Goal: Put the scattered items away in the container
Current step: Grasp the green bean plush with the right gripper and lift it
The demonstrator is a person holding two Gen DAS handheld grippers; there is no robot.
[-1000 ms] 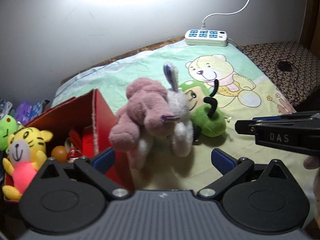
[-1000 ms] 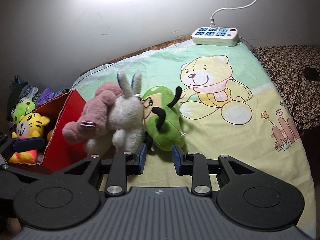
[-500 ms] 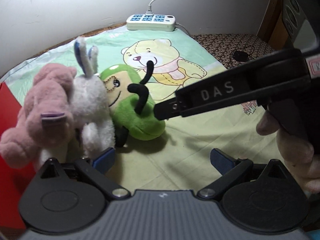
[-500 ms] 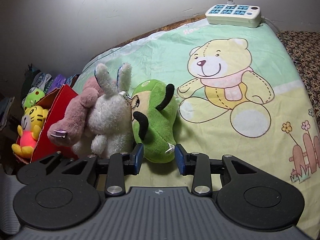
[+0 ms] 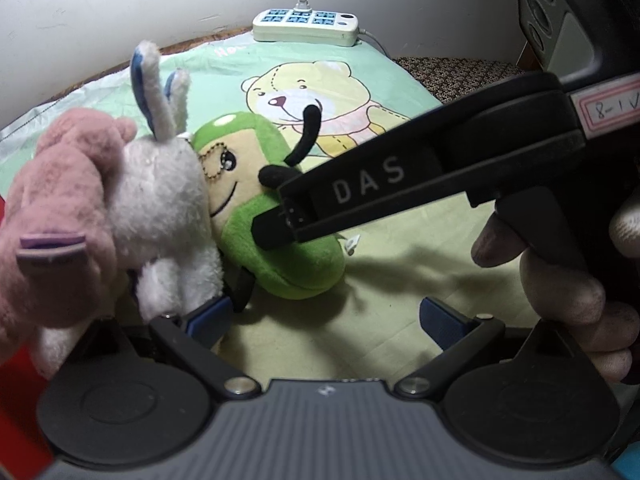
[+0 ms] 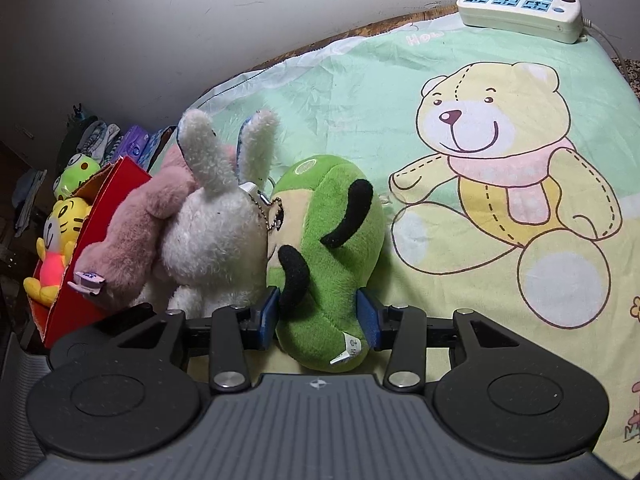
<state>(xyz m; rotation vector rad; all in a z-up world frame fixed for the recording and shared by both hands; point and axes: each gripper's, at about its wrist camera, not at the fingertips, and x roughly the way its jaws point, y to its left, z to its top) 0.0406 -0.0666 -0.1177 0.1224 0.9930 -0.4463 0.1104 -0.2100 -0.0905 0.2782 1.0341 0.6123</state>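
Green plush [image 6: 328,264] on the bedsheet [image 6: 360,92], now btwn right gripper [image 6: 318,314] pads, which have moved in & touch both sides. Left gripper [image 5: 326,314] jaws wide, holding nothing.

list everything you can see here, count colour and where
green plush toy: 1, green with black limbs, on the sheet, between the right gripper's pads
white rabbit plush: 1, white, against the green toy's left
pink plush: 1, pink, between rabbit and box
red box: 1, red, far left
tiger plush: 1, yellow, in the box
frog plush: 1, green, behind the box
power strip: 1, white and blue, by the wall
bear-print sheet: 1, green and yellow
right gripper: pads against the green toy
left gripper: open, empty
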